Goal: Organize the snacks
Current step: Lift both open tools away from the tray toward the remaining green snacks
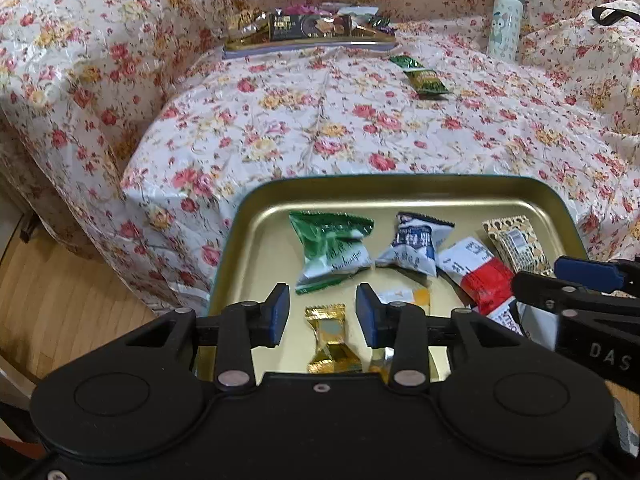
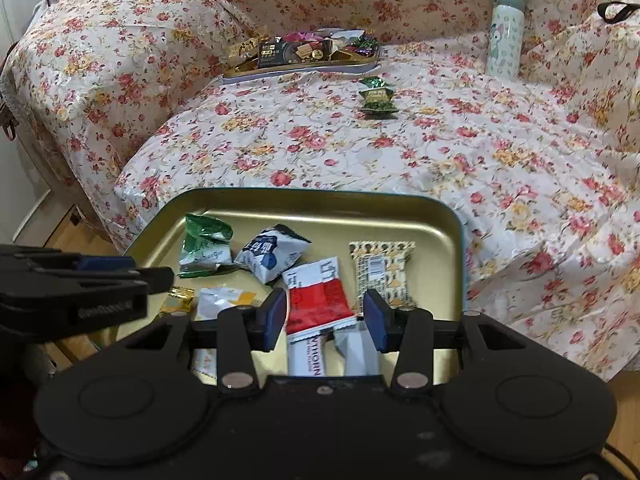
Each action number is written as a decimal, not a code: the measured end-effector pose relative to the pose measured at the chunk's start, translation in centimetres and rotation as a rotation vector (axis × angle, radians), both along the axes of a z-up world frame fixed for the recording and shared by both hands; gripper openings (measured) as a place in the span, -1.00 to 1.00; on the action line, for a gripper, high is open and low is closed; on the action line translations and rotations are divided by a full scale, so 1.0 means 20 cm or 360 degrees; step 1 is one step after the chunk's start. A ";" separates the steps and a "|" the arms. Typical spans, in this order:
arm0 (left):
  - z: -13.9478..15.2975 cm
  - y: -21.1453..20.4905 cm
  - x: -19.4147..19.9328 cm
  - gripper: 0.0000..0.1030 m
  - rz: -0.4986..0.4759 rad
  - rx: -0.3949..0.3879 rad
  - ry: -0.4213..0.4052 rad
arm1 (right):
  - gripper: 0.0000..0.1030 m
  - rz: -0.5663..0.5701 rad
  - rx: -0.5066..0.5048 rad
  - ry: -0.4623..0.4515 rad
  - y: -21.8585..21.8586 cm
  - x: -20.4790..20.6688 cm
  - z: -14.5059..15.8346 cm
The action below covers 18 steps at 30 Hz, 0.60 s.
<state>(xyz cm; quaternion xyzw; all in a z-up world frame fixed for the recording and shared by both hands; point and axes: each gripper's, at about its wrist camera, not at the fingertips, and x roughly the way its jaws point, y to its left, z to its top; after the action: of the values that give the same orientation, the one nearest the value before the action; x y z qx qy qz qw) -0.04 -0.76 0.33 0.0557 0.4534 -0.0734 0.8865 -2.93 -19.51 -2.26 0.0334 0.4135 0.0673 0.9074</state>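
Note:
A gold tin tray (image 1: 256, 240) (image 2: 440, 240) lies at the near edge of the floral-covered couch and holds several snack packets. My left gripper (image 1: 322, 312) is open and empty over a gold candy (image 1: 330, 340), with a green packet (image 1: 332, 248) and a blue-white packet (image 1: 416, 244) beyond. My right gripper (image 2: 326, 316) is open and empty over a red-white packet (image 2: 320, 296), beside a patterned packet (image 2: 382, 268). One green snack (image 1: 424, 76) (image 2: 376, 98) lies loose on the couch further back.
A second tray (image 1: 308, 28) (image 2: 304, 54) heaped with snacks sits at the back of the couch. A pale bottle (image 1: 505, 20) (image 2: 505, 34) stands at the back right. A black bag strap (image 2: 616, 10) shows at the far right. Wooden floor (image 1: 60, 300) lies to the left.

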 end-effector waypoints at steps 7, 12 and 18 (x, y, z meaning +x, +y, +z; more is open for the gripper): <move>0.09 0.03 0.08 -0.09 -0.0032 0.0018 -0.0067 | -0.09 -0.0001 -0.0023 -0.0041 -0.06 0.05 0.08; 0.16 0.03 0.17 -0.09 -0.0036 0.0048 -0.0133 | -0.07 -0.0032 -0.0062 -0.0093 -0.12 0.11 0.14; 0.22 -0.01 0.28 -0.08 -0.0087 0.0106 -0.0210 | -0.05 -0.0091 -0.0071 -0.0139 -0.19 0.22 0.20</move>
<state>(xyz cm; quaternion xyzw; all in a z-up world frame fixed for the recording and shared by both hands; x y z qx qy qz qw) 5.53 -1.01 4.82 0.1022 0.3945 -0.0788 0.9098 1.55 -23.41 1.66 0.0219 0.3739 0.0335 0.9266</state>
